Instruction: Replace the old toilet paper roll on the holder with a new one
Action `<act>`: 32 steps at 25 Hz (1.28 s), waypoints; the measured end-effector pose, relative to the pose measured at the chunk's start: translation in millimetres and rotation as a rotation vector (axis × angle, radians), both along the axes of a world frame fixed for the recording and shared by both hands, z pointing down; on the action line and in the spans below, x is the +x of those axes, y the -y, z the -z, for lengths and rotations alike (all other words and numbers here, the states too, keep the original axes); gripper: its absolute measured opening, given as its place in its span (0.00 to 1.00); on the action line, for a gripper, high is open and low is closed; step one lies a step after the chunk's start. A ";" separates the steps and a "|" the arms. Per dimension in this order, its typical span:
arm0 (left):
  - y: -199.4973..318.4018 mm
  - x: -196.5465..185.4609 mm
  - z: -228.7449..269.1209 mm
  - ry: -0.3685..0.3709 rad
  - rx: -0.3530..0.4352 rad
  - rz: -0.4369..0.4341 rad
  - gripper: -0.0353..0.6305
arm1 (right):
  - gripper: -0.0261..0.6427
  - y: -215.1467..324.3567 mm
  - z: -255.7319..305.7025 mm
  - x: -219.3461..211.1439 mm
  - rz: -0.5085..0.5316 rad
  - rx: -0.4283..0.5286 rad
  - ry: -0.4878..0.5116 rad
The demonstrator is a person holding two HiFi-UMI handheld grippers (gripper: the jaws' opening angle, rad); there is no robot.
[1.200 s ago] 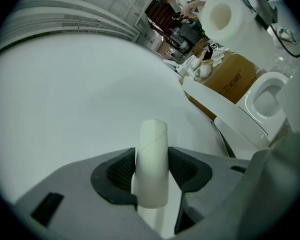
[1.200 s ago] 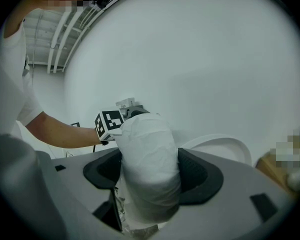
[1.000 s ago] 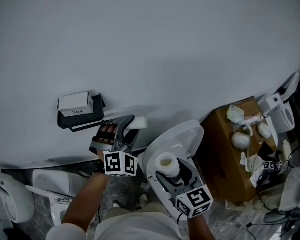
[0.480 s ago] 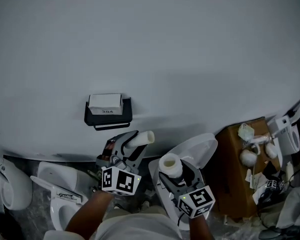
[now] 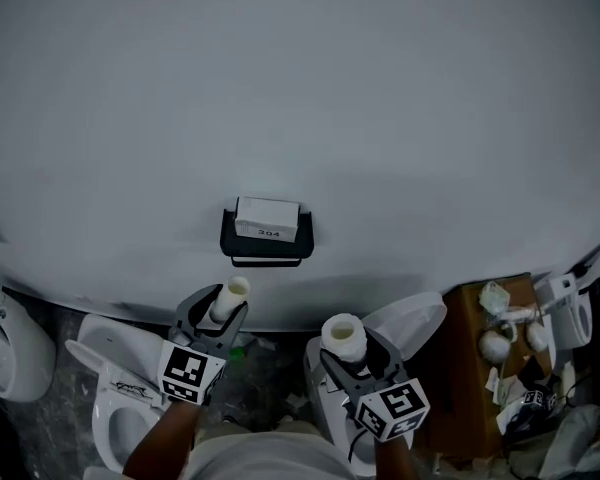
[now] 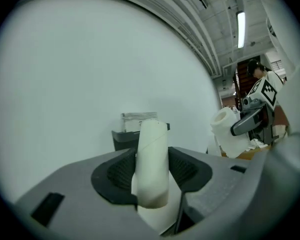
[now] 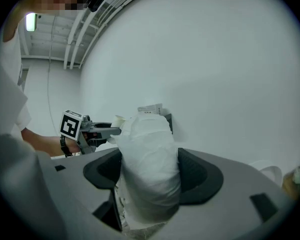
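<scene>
Gripping a bare cardboard tube (image 6: 152,144) in the left tool (image 6: 151,166), jaws part-closed on its sides, with the top end poking past the pads. Pinching a full new roll (image 7: 150,139) in the right tool (image 7: 150,176), jaws set wide around its soft white body. Both held low, short of the black holder (image 5: 267,248) on the wall ahead, no roll visible on it.

Probably light and thin-walled, that tube, and easy to crush: squeeze gently. Likely light but squashy, the new roll, with outer paper prone to slipping or unwinding: take across the middle, leaving the core ends free for the holder.
</scene>
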State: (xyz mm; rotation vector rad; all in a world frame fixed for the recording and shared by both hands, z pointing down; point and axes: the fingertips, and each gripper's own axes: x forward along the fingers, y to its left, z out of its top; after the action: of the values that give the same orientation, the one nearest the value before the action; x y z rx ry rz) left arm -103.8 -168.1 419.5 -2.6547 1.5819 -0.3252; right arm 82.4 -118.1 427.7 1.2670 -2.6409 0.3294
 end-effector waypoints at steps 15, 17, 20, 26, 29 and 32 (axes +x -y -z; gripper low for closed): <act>-50.0 -131.6 28.4 -0.450 -0.010 0.162 0.35 | 0.53 10.8 22.6 -20.5 -0.029 0.034 -0.018; -59.4 -146.2 25.4 -0.480 -0.017 0.189 0.35 | 0.53 11.7 23.0 -18.7 -0.036 0.034 -0.019; -70.2 -162.4 20.8 -0.496 -0.023 0.230 0.35 | 0.53 13.1 22.2 -16.6 -0.044 0.032 -0.022; -74.6 -166.6 17.2 -0.497 -0.026 0.236 0.35 | 0.53 18.8 15.5 -15.2 -0.055 0.028 -0.040; -76.0 -163.8 21.8 -0.501 -0.014 0.227 0.35 | 0.53 32.4 8.1 -13.5 -0.057 0.048 -0.113; -78.8 -163.0 23.2 -0.505 -0.009 0.227 0.35 | 0.53 56.3 -4.8 -12.6 -0.049 0.070 -0.227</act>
State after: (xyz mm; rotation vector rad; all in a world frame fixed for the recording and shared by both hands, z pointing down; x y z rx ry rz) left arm -266.7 -89.3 396.3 -2.7055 2.0165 0.3695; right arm 69.8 -174.4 432.5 1.3077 -2.4520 0.0933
